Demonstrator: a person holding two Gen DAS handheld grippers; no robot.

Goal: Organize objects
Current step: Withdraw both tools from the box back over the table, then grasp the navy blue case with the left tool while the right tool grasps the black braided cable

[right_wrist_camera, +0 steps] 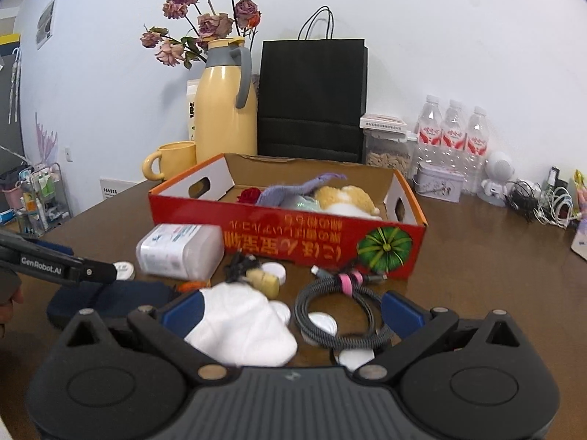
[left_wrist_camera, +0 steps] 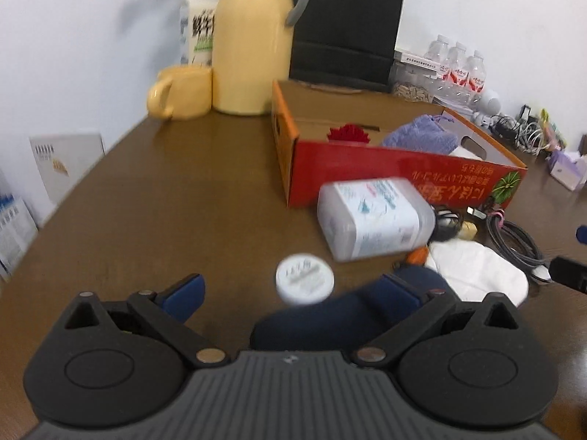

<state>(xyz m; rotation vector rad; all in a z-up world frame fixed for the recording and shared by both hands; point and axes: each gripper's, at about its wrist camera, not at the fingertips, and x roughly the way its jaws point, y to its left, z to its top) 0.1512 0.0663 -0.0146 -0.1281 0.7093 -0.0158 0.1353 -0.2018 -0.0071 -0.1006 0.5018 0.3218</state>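
Note:
A red cardboard box (right_wrist_camera: 323,245) stands on the brown table and holds a purple cloth (right_wrist_camera: 293,192), a red flower (right_wrist_camera: 249,195) and a plush toy (right_wrist_camera: 345,198). In front of it lie a clear plastic bottle (left_wrist_camera: 370,216) on its side, a small white round jar (left_wrist_camera: 304,279), a dark blue pouch (left_wrist_camera: 341,319), a white cloth (right_wrist_camera: 242,326) and a coiled grey cable (right_wrist_camera: 341,315). My left gripper (left_wrist_camera: 293,289) is open, its jaws on either side of the white jar and over the pouch. My right gripper (right_wrist_camera: 293,310) is open above the white cloth and the cable.
A yellow thermos (left_wrist_camera: 253,44), a yellow mug (left_wrist_camera: 181,91) and a black paper bag (left_wrist_camera: 348,25) stand at the back. Water bottles (right_wrist_camera: 455,135), a tin (right_wrist_camera: 438,183) and tangled cords (right_wrist_camera: 543,201) are at the back right. A shelf cart (right_wrist_camera: 40,198) stands beyond the table's left edge.

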